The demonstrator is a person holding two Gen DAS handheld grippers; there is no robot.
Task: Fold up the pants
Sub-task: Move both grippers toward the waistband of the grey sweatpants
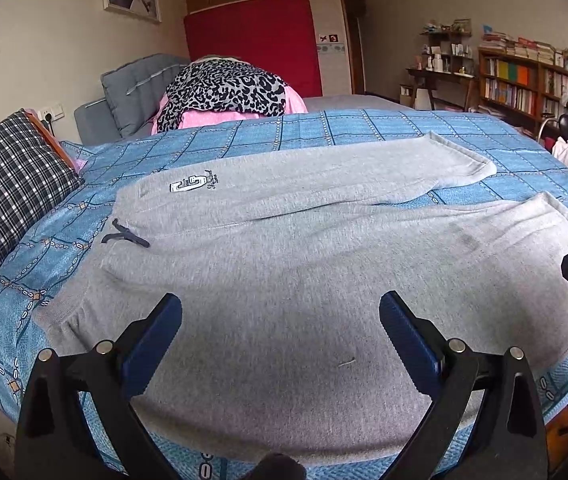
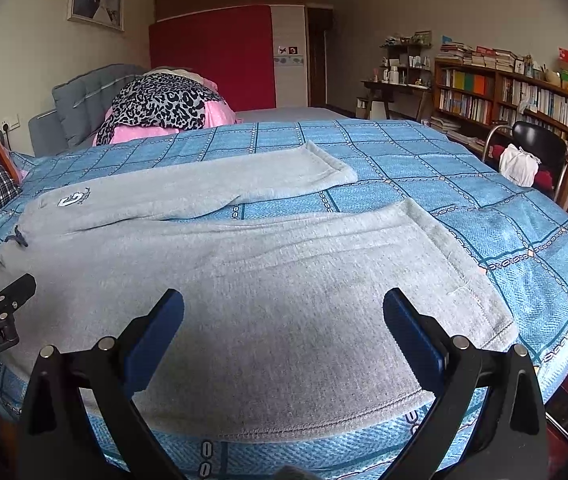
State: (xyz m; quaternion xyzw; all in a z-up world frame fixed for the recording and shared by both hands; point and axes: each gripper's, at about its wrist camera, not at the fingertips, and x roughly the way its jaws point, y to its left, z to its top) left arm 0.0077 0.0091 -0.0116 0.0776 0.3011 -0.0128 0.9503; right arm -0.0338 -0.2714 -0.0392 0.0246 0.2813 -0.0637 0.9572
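Grey sweatpants (image 1: 284,264) (image 2: 244,272) lie spread flat on a blue checked bedspread (image 1: 363,128) (image 2: 483,208), waistband and dark drawstring (image 1: 124,236) to the left, both legs stretching right. The far leg carries a white logo (image 1: 190,183). My left gripper (image 1: 280,320) hovers open over the near leg close to the waist, nothing between its blue pads. My right gripper (image 2: 284,316) is open above the near leg's hem end. Each gripper's body shows at the edge of the other view.
A plaid pillow (image 1: 12,188) sits at the bed's left. A leopard-print and pink pile (image 1: 224,92) lies behind the bed. Bookshelves (image 2: 503,96), a desk and a black chair (image 2: 539,148) with a white bag stand at the right. The near bed edge runs just below the pants.
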